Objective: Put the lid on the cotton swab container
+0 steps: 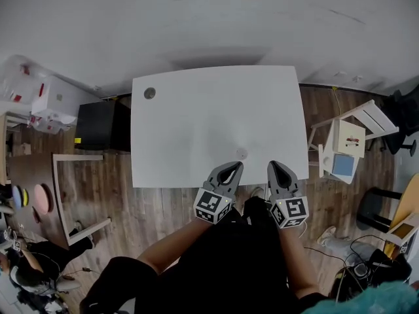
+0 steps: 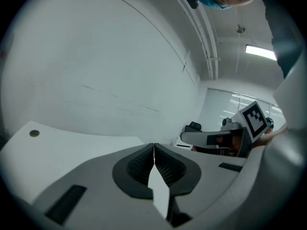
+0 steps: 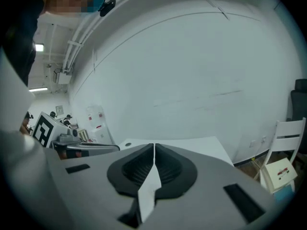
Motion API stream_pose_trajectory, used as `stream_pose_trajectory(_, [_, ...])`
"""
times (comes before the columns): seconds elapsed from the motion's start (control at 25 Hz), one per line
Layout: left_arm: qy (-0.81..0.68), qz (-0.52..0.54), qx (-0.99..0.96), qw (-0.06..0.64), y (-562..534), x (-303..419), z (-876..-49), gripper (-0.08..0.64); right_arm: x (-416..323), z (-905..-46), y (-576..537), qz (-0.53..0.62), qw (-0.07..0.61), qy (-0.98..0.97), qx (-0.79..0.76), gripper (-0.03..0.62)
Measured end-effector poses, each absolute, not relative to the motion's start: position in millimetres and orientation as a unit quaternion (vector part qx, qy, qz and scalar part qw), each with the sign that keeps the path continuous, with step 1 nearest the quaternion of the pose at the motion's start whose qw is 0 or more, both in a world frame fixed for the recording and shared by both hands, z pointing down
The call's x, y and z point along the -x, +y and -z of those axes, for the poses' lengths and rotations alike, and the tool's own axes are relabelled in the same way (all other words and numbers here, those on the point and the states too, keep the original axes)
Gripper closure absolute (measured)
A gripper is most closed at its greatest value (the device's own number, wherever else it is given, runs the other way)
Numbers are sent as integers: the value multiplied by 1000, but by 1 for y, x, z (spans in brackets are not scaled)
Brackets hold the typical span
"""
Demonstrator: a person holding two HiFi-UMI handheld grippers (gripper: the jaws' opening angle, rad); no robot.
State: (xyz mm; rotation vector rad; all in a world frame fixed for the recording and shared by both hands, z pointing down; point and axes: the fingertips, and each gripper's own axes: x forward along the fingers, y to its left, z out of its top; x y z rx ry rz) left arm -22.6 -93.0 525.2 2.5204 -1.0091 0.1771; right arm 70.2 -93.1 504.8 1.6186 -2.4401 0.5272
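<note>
The left gripper (image 1: 237, 167) and right gripper (image 1: 273, 166) hover at the bench (image 1: 196, 123) edge, fingers pressed together on nothing, near a small round pale object (image 1: 241, 153) whose orientation and labelling are too small to tell.

The left forearm (image 1: 171, 246) and right forearm (image 1: 298, 260) reach forward side by side. The left claw (image 1: 235, 166) is closed and empty; just beside it, the right claw (image 1: 274, 165) is too.

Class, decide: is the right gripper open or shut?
Shut: the right gripper shows its fingers pressed together along one thin seam, with nothing between them.
</note>
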Motion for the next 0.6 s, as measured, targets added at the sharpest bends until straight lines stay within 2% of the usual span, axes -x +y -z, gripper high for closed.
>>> stream_pose_trajectory(0.28, [-437, -40, -885, 155, -67, 6, -478, 546, -74, -459, -64, -138, 64, -830, -536, 557])
stream_pose_trajectory(0.4, [-458, -38, -879, 129, -45, -14, -461, 546, -81, -441, -42, -126, 44, -846, -516, 557])
stream_pose_trajectory(0.6, [-492, -40, -862, 114, -7, -63, -459, 546, -106, -431, -1, -81, 57, -869, -486, 557])
